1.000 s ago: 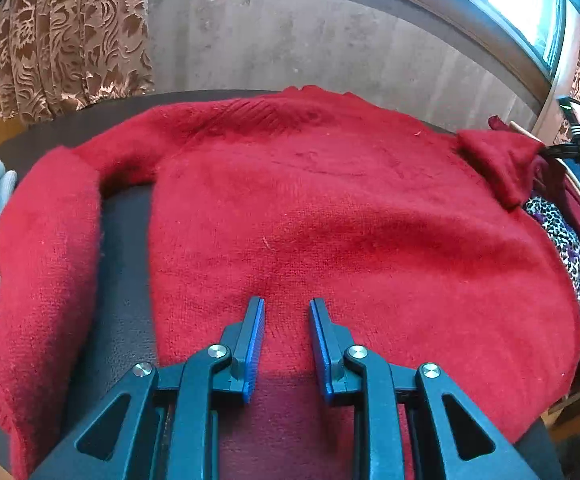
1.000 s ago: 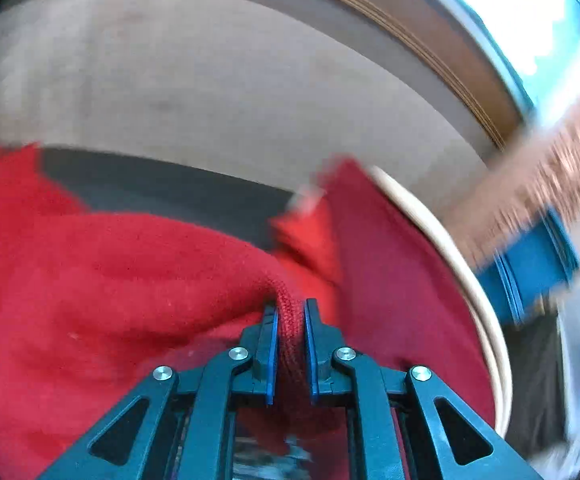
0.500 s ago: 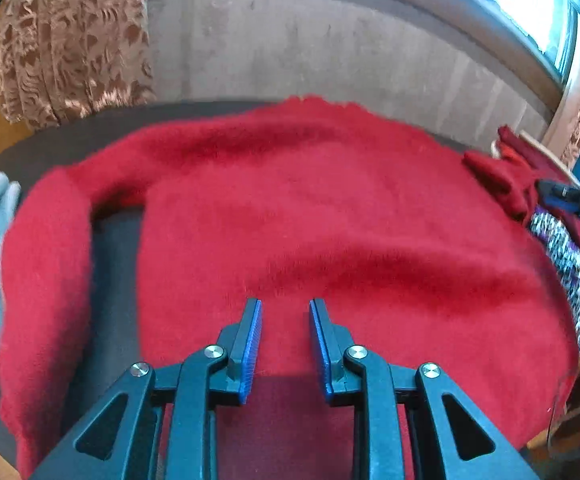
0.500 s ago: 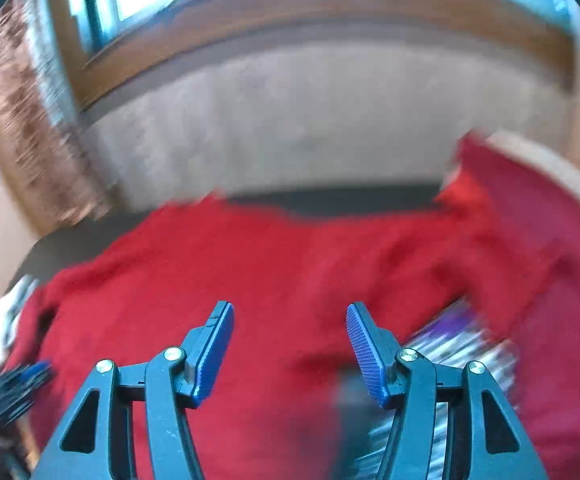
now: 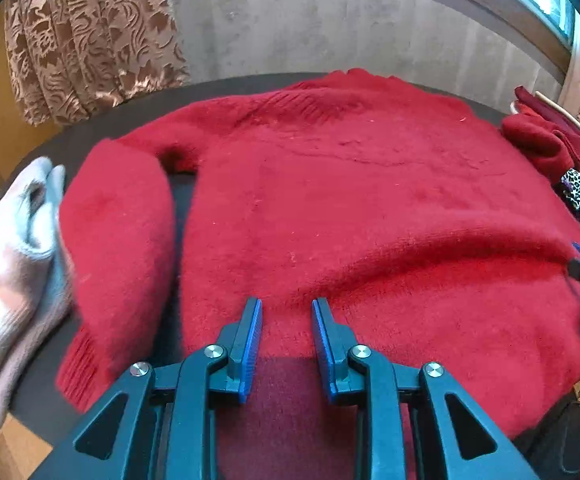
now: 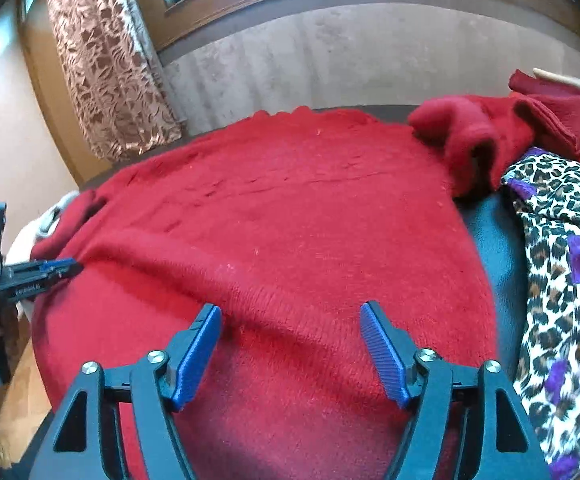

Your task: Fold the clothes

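A: Left wrist view first: my left tongs (image 5: pixel 286 312) sit low over the hem end of the red sweater (image 5: pixel 350 208), fingers a little apart and nothing between them.

B: And the sweater itself?

A: Spread flat on the dark surface (image 5: pixel 46 396), hem toward me, collar at the far edge. One sleeve (image 5: pixel 118 248) lies folded down along the body on the left, with a strip of surface showing between. Just beside that sleeve is a white and grey garment (image 5: pixel 10 276).

B: Right side?

A: From the right wrist view, my right tongs (image 6: pixel 290 320) are spread wide above the sweater (image 6: pixel 290 220), gripping nothing. A raised crease runs across the knit in front of them. To the right lies a leopard-print cloth (image 6: pixel 562 280), and the other sleeve (image 6: pixel 466 136) is bunched up near the far right corner against a pile of darker red clothes (image 6: pixel 550 108).

B: Beyond that?

A: A brown patterned curtain (image 6: pixel 106 72) and a concrete wall (image 6: pixel 370 60) under a window.
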`<state>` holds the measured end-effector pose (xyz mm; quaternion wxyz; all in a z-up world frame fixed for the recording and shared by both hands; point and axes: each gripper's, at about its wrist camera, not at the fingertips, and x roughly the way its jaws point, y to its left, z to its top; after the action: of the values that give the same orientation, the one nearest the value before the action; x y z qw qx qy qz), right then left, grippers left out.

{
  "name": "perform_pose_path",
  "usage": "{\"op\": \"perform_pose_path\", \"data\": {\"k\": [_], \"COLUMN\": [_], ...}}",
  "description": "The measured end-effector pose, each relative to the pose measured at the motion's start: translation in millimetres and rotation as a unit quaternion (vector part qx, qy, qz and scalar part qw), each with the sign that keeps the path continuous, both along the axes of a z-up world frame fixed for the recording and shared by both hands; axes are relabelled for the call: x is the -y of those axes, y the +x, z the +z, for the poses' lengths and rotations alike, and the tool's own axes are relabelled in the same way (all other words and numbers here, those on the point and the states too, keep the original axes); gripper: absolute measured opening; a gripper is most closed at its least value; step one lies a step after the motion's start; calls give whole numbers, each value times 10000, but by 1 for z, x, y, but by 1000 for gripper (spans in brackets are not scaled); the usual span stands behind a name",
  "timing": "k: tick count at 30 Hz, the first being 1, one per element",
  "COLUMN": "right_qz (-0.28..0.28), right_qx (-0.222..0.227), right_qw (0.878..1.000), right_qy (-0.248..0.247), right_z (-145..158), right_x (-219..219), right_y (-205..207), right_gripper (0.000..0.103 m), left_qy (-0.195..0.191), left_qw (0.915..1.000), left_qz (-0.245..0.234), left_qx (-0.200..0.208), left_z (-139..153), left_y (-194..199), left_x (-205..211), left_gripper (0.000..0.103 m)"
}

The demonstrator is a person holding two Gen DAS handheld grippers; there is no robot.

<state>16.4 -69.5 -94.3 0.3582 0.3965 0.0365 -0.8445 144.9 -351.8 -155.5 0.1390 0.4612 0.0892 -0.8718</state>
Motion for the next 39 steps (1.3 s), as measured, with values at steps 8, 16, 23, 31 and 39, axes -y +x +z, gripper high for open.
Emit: {"op": "perform_pose_path", "data": {"k": [8,16,23,31,39], "right_qz": [431,284,306,114,241], "right_qx": [752,177,479,293,-35], "right_qw": [9962,9990,9978,9989,9963], "right_qy": [-87,-282,338,362,827], "right_z": [29,61,23,-3,-11], "right_x": [23,82,145,174,206], "right_y": [-33,-139,-234,-253,-261], "right_gripper": [93,93,89,102,103], "left_qy": [541,668,518,250,-54], "left_qw": [9934,9910,9950,9972,9979], "left_qz": [-97,-550,-344,-149,-192], "left_qx": [-1011,-1019,-784,-691,-615], "left_z": [59,53,13,-12,-13], "left_y": [-42,-190,-231,-247,-261], "left_x": [16,26,49,76,83], "left_gripper": [25,25,26,26,27]}}
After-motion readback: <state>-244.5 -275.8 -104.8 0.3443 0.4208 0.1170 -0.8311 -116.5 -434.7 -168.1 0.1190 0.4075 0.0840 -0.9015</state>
